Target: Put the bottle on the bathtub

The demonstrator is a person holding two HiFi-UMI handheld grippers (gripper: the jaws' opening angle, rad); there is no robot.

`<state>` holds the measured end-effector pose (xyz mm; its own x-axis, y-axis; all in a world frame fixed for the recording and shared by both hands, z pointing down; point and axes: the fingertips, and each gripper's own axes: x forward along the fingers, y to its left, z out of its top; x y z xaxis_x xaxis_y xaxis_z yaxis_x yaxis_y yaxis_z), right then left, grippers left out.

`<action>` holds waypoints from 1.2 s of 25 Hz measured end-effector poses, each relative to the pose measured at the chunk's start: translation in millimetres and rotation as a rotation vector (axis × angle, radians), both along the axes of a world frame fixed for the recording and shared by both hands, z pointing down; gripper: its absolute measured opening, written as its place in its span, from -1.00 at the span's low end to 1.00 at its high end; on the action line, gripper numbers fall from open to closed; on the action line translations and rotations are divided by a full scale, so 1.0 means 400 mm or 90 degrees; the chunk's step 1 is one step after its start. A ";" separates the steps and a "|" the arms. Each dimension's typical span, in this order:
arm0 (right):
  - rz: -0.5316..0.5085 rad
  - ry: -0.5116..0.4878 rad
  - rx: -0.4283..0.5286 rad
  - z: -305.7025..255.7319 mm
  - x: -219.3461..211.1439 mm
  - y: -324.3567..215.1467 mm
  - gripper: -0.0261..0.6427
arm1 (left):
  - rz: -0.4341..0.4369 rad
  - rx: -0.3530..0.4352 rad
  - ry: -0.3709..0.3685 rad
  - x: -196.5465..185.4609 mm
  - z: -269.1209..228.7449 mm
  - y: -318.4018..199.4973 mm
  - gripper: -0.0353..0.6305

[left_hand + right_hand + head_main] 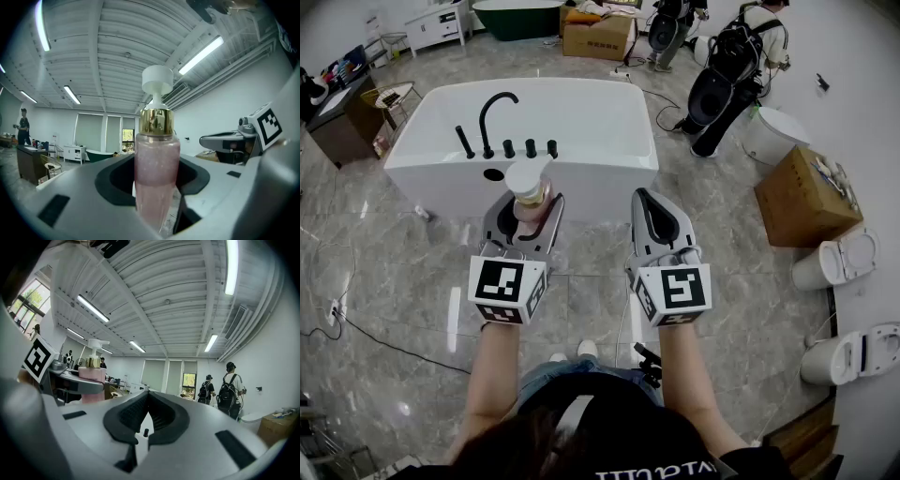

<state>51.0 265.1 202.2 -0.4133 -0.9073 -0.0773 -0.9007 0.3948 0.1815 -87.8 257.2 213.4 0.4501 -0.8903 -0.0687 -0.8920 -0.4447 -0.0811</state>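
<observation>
Left tool (527, 204) on pink-filled pump bottle (157, 159)

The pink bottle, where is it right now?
In the head view, the pink bottle stands upright in the left claw, left of centre, in front of the white bathtub, near its black faucet.

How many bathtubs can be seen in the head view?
2. A white bathtub stands near, at the centre; a dark green bathtub stands by the far wall, at the top. Others may be hidden.
</observation>
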 end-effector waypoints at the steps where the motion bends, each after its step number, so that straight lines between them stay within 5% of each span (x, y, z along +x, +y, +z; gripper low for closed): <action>1: -0.001 0.000 -0.001 0.003 0.009 -0.004 -0.88 | -0.002 0.000 0.000 0.009 0.001 -0.005 -0.24; 16: -0.022 0.000 -0.014 0.061 0.130 -0.062 -0.88 | -0.017 -0.023 0.009 0.096 0.053 -0.089 -0.24; 30: -0.016 0.023 -0.033 0.103 0.131 -0.329 -0.88 | -0.015 -0.041 0.004 0.097 0.080 -0.378 -0.24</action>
